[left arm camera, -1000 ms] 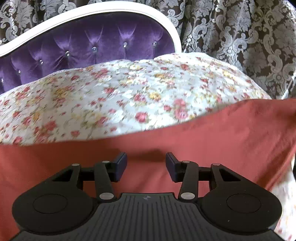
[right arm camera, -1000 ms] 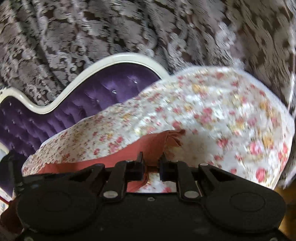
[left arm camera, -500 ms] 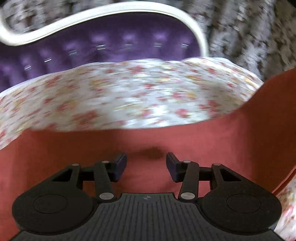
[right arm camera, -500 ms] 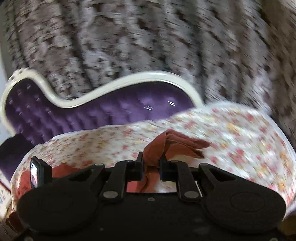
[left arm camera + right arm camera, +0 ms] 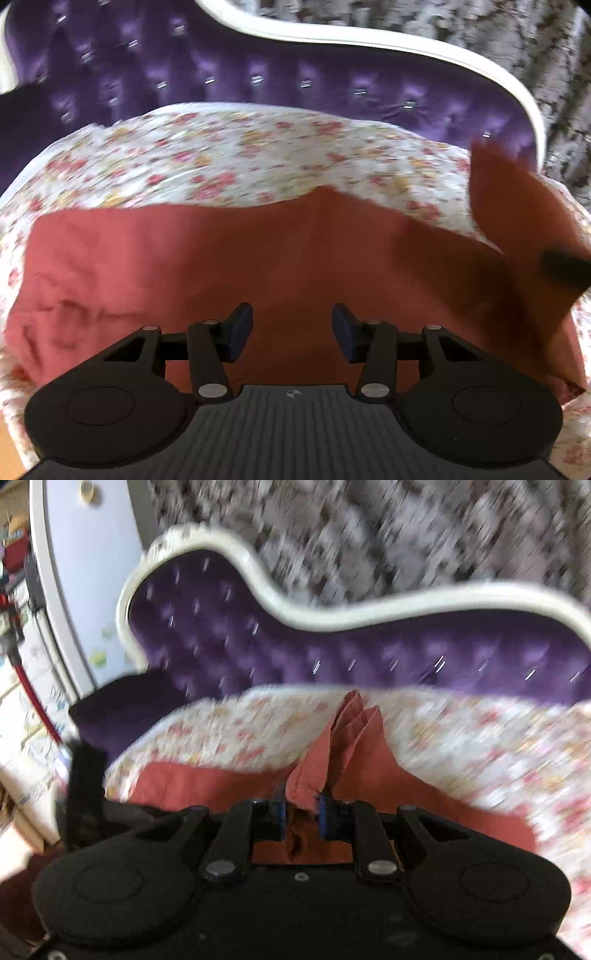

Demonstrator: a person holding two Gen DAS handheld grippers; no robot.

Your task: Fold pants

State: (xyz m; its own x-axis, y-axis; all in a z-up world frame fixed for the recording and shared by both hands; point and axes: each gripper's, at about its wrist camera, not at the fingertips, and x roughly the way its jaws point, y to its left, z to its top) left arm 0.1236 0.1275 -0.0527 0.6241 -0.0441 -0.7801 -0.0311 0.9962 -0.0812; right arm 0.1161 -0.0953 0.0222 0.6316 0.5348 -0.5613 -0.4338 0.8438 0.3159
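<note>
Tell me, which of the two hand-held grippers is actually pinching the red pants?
The right hand-held gripper: a bunch of the red pants sits pinched between its fingers. The left hand-held gripper is open, nothing between its fingers.

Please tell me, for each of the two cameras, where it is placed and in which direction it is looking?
Left wrist: on the open left gripper, looking over the pants toward the purple headboard.
Right wrist: on the right gripper, its fingers shut on a raised bunch of pants, facing the headboard.
Both show pants, floral sheet, headboard and patterned curtain.
</note>
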